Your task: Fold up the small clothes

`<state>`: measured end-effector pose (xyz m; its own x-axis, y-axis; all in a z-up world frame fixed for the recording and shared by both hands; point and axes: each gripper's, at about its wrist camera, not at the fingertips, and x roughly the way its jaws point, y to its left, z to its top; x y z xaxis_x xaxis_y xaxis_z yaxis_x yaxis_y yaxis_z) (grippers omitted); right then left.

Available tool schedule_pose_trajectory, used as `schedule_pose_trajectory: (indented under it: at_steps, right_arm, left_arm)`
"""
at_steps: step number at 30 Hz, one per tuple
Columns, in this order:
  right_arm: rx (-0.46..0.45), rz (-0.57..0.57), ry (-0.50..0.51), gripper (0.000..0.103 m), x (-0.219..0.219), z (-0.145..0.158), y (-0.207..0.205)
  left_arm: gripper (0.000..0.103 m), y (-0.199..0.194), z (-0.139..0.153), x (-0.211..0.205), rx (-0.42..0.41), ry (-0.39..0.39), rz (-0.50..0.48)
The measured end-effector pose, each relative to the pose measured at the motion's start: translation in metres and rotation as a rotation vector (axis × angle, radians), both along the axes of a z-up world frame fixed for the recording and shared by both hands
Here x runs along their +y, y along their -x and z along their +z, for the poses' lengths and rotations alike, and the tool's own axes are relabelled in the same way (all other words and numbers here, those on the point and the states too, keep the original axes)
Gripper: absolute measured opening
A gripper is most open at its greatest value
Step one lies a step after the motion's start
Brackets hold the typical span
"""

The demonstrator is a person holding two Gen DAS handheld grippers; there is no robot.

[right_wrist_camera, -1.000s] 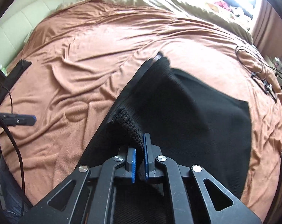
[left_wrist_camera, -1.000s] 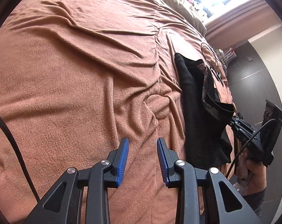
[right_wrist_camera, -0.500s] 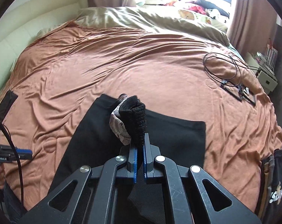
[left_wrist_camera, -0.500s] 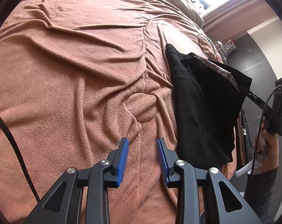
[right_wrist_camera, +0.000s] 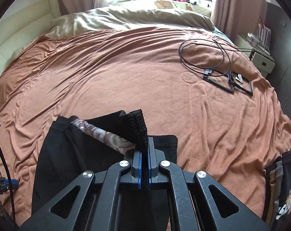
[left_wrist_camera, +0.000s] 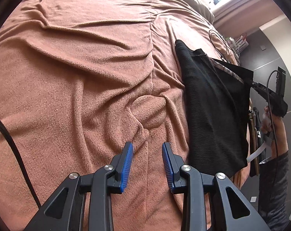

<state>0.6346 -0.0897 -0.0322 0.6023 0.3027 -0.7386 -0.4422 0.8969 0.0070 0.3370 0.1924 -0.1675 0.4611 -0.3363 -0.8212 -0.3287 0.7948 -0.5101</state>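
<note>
A black knit garment (left_wrist_camera: 212, 104) with a patterned lining (right_wrist_camera: 105, 136) lies at the near right of a bed under a brown blanket (left_wrist_camera: 78, 67). My right gripper (right_wrist_camera: 144, 148) is shut on the garment's ribbed edge (right_wrist_camera: 137, 127) and holds that corner up off the bed. From the left wrist view the right gripper (left_wrist_camera: 255, 84) shows at the far right, pulling the cloth taut. My left gripper (left_wrist_camera: 147, 159) hovers over bare blanket just left of the garment, its blue pads apart with nothing between them.
A coiled black cable (right_wrist_camera: 203, 52) and black frames (right_wrist_camera: 230, 82) lie on the far right of the blanket. An olive duvet (right_wrist_camera: 126, 21) covers the far end. A white bedside box (right_wrist_camera: 261, 61) stands at right. A dark bag (right_wrist_camera: 280, 192) hangs at the near right.
My right gripper has lifted the garment's edge and drawn it toward the near right, so the cloth has folded back and shows its patterned lining. The left gripper has drifted slightly toward the garment.
</note>
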Motion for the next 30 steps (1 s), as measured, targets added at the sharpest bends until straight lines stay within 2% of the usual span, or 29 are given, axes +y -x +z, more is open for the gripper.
schedule_pose_trajectory:
  at_steps: [4, 9, 12, 13, 14, 16, 19, 24, 27, 30]
  right_arm:
    - [0.069, -0.036, -0.037, 0.001, -0.010, -0.019, -0.028]
    - [0.114, -0.075, -0.036, 0.003, -0.014, -0.029, -0.047]
    - [0.109, -0.110, -0.033, 0.009, -0.019, -0.028, -0.046]
    - [0.106, -0.119, -0.026, 0.015, -0.022, -0.028, -0.046]
    - [0.107, -0.119, -0.026, 0.029, -0.024, -0.028, -0.045]
    - [0.110, -0.117, -0.041, 0.042, -0.029, -0.029, -0.041]
    - [0.114, -0.107, -0.069, 0.042, -0.037, -0.027, -0.025]
    - [0.183, -0.057, -0.110, 0.042, -0.047, -0.037, -0.011]
    - [0.213, -0.028, -0.119, 0.042, -0.053, -0.042, -0.010]
    - [0.241, -0.016, -0.152, 0.042, -0.060, -0.046, -0.016]
  left_arm:
    - [0.033, -0.001, -0.002, -0.001, 0.009, -0.005, -0.002]
    - [0.033, -0.004, -0.003, -0.004, 0.019, -0.015, -0.008]
    - [0.033, -0.009, -0.002, -0.006, 0.017, -0.018, -0.015]
    - [0.033, -0.011, -0.002, -0.007, 0.017, -0.020, -0.018]
    - [0.033, -0.013, -0.001, -0.008, 0.017, -0.022, -0.020]
    - [0.033, -0.019, 0.000, -0.008, 0.011, -0.020, -0.023]
    - [0.037, -0.031, 0.002, -0.009, 0.002, -0.028, -0.030]
    - [0.046, -0.061, 0.009, -0.013, -0.020, -0.026, -0.047]
    - [0.053, -0.079, 0.015, -0.016, -0.042, -0.023, -0.056]
    - [0.055, -0.099, 0.018, -0.020, -0.055, -0.025, -0.067]
